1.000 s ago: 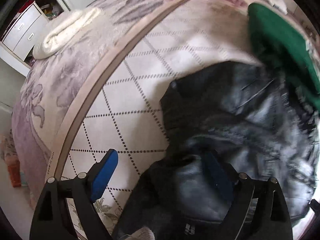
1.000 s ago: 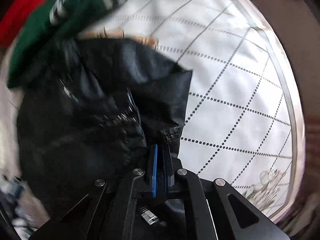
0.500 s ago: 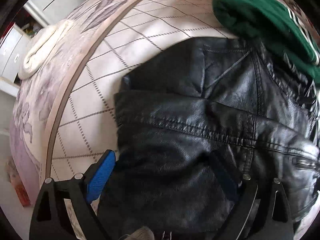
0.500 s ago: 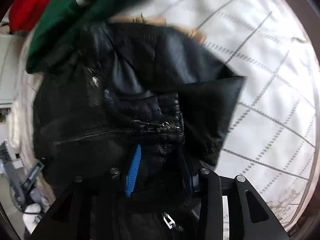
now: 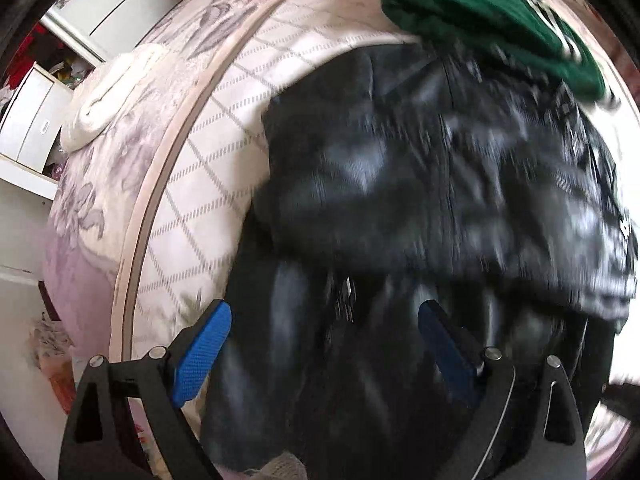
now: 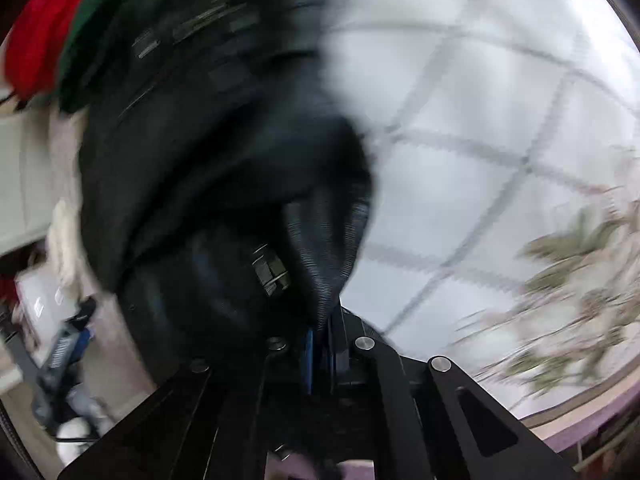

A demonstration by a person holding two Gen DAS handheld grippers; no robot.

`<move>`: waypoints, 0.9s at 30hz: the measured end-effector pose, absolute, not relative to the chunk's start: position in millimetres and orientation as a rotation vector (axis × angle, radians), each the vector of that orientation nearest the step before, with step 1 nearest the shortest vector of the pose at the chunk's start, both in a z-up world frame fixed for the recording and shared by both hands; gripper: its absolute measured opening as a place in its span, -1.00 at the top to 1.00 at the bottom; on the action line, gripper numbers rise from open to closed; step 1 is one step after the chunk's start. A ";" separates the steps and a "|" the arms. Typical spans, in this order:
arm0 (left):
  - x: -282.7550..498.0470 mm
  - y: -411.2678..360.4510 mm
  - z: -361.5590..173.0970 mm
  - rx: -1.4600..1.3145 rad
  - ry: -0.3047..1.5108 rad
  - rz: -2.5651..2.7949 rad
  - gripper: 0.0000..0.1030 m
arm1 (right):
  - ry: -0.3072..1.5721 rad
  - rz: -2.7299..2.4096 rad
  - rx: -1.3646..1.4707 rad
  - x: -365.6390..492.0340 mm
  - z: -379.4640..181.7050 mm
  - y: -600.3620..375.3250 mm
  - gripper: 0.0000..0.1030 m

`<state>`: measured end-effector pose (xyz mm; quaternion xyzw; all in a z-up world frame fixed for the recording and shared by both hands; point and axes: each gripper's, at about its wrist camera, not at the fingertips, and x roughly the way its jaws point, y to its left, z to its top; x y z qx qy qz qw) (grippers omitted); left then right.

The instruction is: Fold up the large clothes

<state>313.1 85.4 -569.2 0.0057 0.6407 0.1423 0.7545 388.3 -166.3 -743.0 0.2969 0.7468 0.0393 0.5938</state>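
A black leather jacket (image 5: 420, 184) lies bunched on the white quilted bed cover (image 5: 208, 168). My left gripper (image 5: 324, 344) is open, its blue pads wide apart just over the jacket's near part. In the right wrist view the jacket (image 6: 208, 152) hangs blurred in front of the camera, and my right gripper (image 6: 320, 344) is shut on a fold of its ribbed edge (image 6: 328, 248).
A green striped garment (image 5: 492, 20) lies at the jacket's far edge, with a red one (image 6: 44, 32) beyond it. A folded white towel (image 5: 112, 92) sits on the floral bedspread at left. White drawers (image 5: 28, 120) stand beside the bed.
My right gripper went from open over the jacket to shut on its edge and is moving fast. My left gripper stayed open, and the jacket shifted under it.
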 end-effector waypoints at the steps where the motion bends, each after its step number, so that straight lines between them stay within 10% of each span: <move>1: 303.5 82.7 -568.4 0.020 1.410 0.308 -0.88 | 1.766 0.165 0.692 390.1 -741.8 -155.1 0.88; 6: 265.0 57.3 -557.1 -0.001 1.455 0.257 -0.88 | 1.848 0.185 0.481 388.3 -726.4 -175.5 0.55; 8: 253.8 32.8 -555.6 -0.001 1.462 0.210 -0.88 | 1.839 0.130 0.458 383.1 -712.6 -203.6 -0.17; 27: 172.6 -231.0 -646.2 0.514 1.518 0.240 -0.89 | 1.679 0.117 0.377 375.4 -692.2 -348.2 -0.21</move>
